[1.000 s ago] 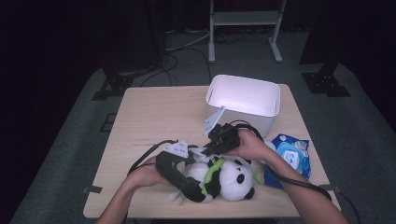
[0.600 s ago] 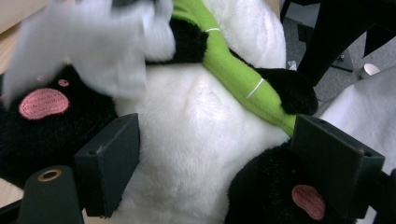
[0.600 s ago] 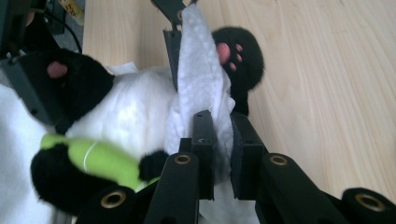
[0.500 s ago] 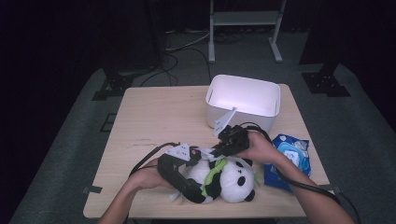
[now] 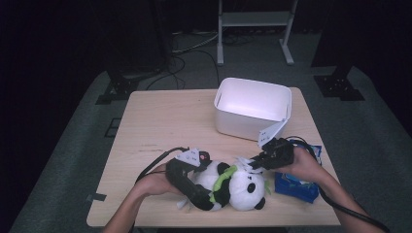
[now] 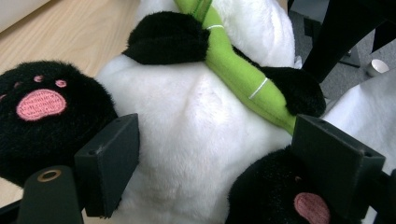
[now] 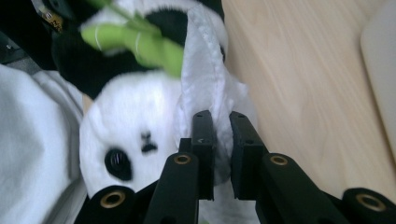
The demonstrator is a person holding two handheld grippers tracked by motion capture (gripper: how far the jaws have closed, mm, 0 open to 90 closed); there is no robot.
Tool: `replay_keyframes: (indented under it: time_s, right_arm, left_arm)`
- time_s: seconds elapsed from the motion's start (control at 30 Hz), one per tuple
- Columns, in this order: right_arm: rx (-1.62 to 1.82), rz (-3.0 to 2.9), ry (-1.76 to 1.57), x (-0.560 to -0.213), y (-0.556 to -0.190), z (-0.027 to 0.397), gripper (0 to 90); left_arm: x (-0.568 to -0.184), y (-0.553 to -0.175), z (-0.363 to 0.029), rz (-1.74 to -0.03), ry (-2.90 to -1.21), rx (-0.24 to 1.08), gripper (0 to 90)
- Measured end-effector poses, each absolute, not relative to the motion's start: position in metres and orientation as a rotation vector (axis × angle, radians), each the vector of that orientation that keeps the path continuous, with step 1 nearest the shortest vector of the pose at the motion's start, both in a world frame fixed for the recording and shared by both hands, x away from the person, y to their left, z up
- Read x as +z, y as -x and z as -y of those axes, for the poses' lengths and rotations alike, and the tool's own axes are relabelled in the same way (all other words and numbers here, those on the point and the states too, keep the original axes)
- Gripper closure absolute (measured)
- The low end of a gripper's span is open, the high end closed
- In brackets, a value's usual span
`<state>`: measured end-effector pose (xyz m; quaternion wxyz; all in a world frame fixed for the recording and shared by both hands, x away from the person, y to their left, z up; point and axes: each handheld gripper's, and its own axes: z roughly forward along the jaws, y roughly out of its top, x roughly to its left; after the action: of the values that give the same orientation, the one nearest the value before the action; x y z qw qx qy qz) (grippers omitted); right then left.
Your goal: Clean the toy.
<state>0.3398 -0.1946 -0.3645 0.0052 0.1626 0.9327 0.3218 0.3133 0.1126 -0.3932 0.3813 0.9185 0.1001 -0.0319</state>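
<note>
A black-and-white panda plush [image 5: 240, 187] with a green bamboo stalk [image 6: 238, 70] lies on its back near the front edge of the wooden table [image 5: 160, 121]. My left gripper [image 5: 213, 195] lies over its lower body, and the wide-set jaws [image 6: 224, 154] press into the white belly between the black legs. My right gripper [image 5: 251, 165] is above the panda's head. It is shut on a white wipe [image 7: 205, 70], which drapes against the head beside the face [image 7: 135, 140].
A white plastic bin [image 5: 243, 128] stands at the back right of the table. A blue pack of wipes [image 5: 296, 187] lies under the right hand near the right edge. Cables trail from both grippers. Dark stands and cables lie on the floor beyond.
My right gripper has moved to the right and slightly toward the front edge with the white wipe in it. The left gripper and the panda have stayed put.
</note>
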Motion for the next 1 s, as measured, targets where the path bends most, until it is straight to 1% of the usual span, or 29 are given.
replay_keyframes:
  time_s: [0.17, 0.43, 0.53, 0.57, 0.73, 0.9, 1.0]
  right_arm:
    - [1.043, -2.92, -0.59, -0.378, -0.337, 0.209, 81.1]
    - [1.049, -2.928, -0.553, -0.378, -0.336, 0.204, 81.0]
    - [1.054, -2.949, -0.528, -0.378, -0.335, 0.203, 80.9]
    - [1.049, -2.957, -0.523, -0.378, -0.334, 0.201, 80.9]
    - [1.062, -2.941, -0.506, -0.374, -0.338, 0.197, 80.5]
    - [1.096, -2.941, -0.443, -0.367, -0.34, 0.177, 80.4]
    - [1.097, -2.94, -0.413, -0.363, -0.336, 0.173, 80.4]
  left_arm:
    - [-0.389, -0.315, -0.11, -0.255, -2.351, -0.082, 15.2]
    - [-0.377, -0.321, -0.096, -0.217, -2.341, -0.077, 15.3]
    - [-0.378, -0.327, -0.087, -0.207, -2.363, -0.063, 15.2]
    - [-0.38, -0.33, -0.08, -0.21, -2.365, -0.07, 15.3]
    - [-0.387, -0.33, -0.069, -0.195, -2.402, -0.085, 15.3]
    - [-0.39, -0.329, -0.069, -0.195, -2.409, -0.073, 15.4]
    - [-0.39, -0.328, -0.069, -0.194, -2.409, -0.071, 15.5]
